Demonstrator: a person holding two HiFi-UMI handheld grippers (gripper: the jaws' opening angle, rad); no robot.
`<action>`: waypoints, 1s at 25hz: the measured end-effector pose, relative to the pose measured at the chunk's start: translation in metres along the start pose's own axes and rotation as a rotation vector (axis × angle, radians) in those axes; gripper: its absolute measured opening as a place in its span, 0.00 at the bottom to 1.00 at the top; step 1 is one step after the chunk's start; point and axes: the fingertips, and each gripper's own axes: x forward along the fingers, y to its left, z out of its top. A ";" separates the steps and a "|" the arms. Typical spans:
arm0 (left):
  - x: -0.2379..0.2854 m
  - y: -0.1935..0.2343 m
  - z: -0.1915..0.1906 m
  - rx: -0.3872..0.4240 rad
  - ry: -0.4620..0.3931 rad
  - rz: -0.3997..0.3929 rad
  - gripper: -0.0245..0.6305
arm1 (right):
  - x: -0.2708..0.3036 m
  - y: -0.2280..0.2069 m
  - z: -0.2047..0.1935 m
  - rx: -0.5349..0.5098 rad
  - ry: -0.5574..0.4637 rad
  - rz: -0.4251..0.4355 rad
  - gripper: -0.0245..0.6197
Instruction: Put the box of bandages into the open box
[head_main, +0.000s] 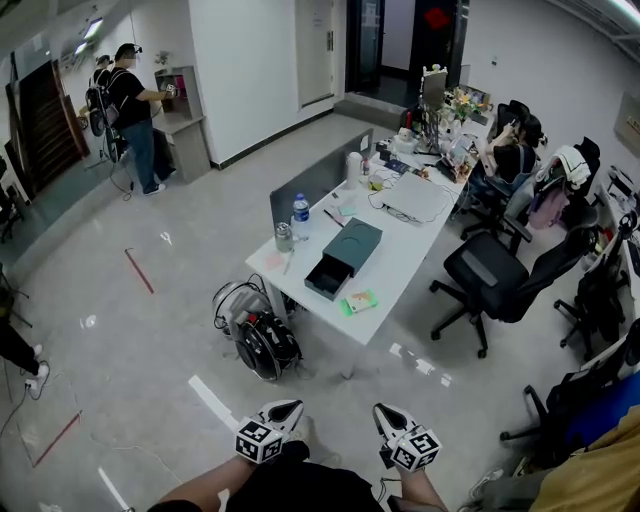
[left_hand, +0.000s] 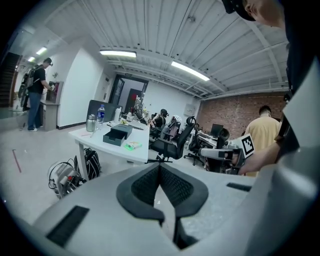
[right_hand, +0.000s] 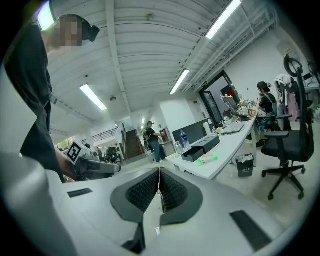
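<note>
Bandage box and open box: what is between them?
Nothing sits there. The head view shows only a bare strip of white desk between the green bandage box and the dark open box.

Small flat green-and-white cardboard box of bandages (head_main: 360, 301): lies flat near the near end of the long white desk (head_main: 405, 252), centre of the head view, slightly skewed to the desk edge. Dark grey-green rectangular open box (head_main: 347, 255): flat on the same desk, just up-left of the bandages in frame, close but apart. Its drawer tray is slid out toward lower left; interior dark, contents not discernible. Left gripper view: bandages (left_hand: 132, 145) lower right of open box (left_hand: 118, 134).
</note>
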 end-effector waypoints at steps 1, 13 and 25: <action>0.002 0.001 0.000 -0.002 0.004 0.002 0.05 | 0.001 -0.002 0.000 0.003 0.001 0.000 0.08; 0.078 0.023 0.034 0.043 0.020 -0.120 0.05 | 0.033 -0.042 0.024 -0.010 0.000 -0.066 0.08; 0.116 0.100 0.079 0.063 0.019 -0.201 0.05 | 0.108 -0.062 0.053 -0.018 -0.007 -0.158 0.08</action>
